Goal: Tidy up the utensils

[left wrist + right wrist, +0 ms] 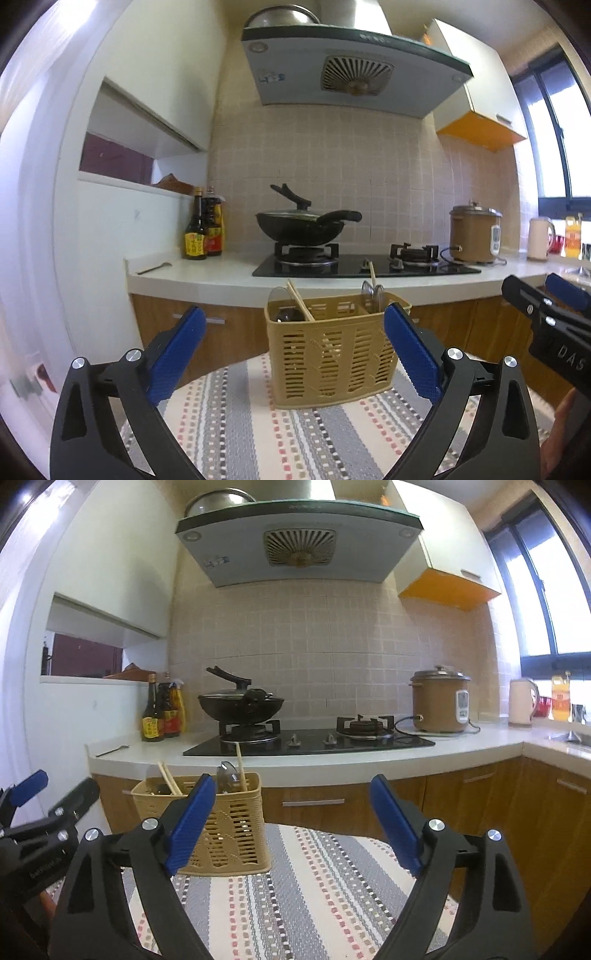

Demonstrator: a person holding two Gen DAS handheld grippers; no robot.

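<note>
Nearest of all, two handheld grippers with black arms and blue finger pads point level toward a kitchen counter. Each one stands with its jaws spread wide and nothing between the pads. The left gripper (293, 325) faces a tan plastic utensil basket (332, 354) head on; the basket shows in the gap between its fingers but neither pad touches it. The right gripper (293, 794) sits beside it to the right, its fingers framing only bare cloth, with the basket behind its left finger.

The basket stands upright on a striped woven tablecloth (236, 424) in grey, cream and red. Slotted walls divide it into compartments. A pair of wooden chopsticks (301, 303) leans in the left compartment next to a dark rounded utensil I cannot identify. Metal spoons (372, 291) and a single chopstick (372, 275) stand in the right compartment.

Beyond the table runs a white countertop (207, 275) over wooden cabinets. One small metal utensil (154, 268) lies on its left end, near two sauce bottles (203, 230). A lidded black wok (303, 227) sits on the left burner of a gas hob. Further right stands a brown rice cooker (474, 236), then a pale kettle (539, 238) by the window.
</note>
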